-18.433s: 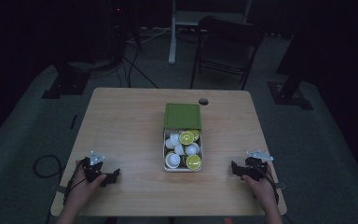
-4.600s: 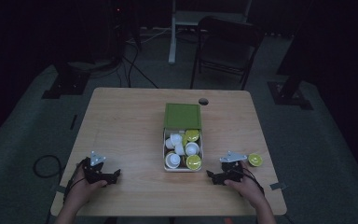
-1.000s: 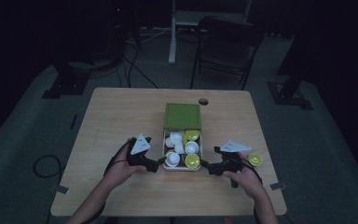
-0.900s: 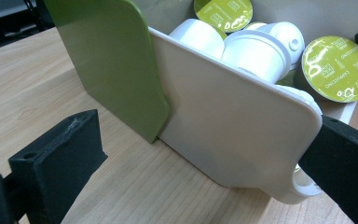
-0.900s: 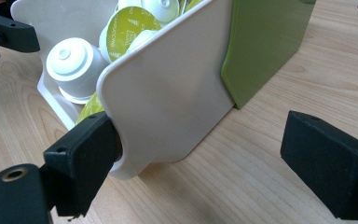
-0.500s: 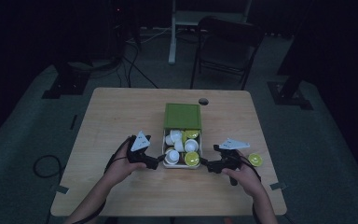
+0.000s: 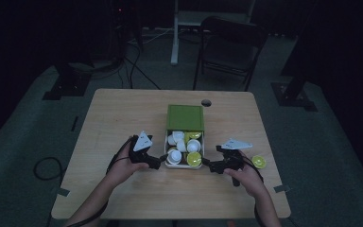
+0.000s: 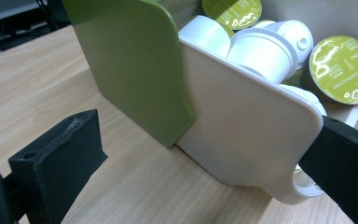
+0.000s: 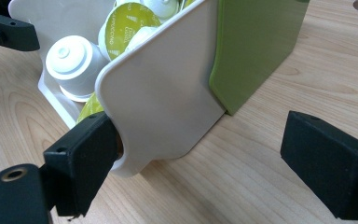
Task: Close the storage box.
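Both tools moved in; now flank capsule drawer, jaws apart.

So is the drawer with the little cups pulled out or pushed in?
Pulled out: the white drawer sticks out from its green sleeve, coffee capsules uncovered.

A dark folding chair stands beyond the wooden surface, with cables trailing across the grey floor.

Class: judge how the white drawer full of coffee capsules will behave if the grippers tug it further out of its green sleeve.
The white drawer looks like thin, smooth plastic, so it probably slides easily and feels light. Its capsules lie loosely heaped, so a jerk may spill them.
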The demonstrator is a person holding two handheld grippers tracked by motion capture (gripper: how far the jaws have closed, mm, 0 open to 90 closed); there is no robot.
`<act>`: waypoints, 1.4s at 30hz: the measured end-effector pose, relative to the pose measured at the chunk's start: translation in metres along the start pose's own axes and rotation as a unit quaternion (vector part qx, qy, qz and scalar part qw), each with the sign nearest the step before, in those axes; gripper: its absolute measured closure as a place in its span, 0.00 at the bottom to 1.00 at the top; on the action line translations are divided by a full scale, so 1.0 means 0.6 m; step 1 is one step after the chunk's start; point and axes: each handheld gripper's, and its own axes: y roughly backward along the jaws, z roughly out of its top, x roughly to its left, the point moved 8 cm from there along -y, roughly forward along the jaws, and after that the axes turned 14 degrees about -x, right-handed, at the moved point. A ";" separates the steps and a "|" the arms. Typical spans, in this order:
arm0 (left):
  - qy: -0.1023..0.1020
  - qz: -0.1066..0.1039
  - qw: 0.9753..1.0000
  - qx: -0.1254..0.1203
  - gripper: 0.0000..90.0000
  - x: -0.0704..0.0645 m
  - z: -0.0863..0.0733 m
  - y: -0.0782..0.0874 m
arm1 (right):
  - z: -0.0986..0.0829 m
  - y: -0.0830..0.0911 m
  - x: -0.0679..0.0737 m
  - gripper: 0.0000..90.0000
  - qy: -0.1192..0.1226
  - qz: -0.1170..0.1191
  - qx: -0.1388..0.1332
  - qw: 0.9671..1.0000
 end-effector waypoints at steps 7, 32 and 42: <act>0.002 -0.003 1.000 0.005 0.02 0.002 0.001 -0.003 | 0.001 -0.003 -0.004 0.12 0.001 -0.004 -0.001 1.000; 0.016 0.006 1.000 0.003 0.02 0.023 0.008 -0.019 | 0.014 -0.018 -0.020 0.12 -0.012 -0.022 -0.008 1.000; 0.015 0.006 1.000 0.007 0.02 0.028 0.011 -0.025 | 0.018 -0.023 -0.027 0.12 -0.014 -0.030 -0.006 0.999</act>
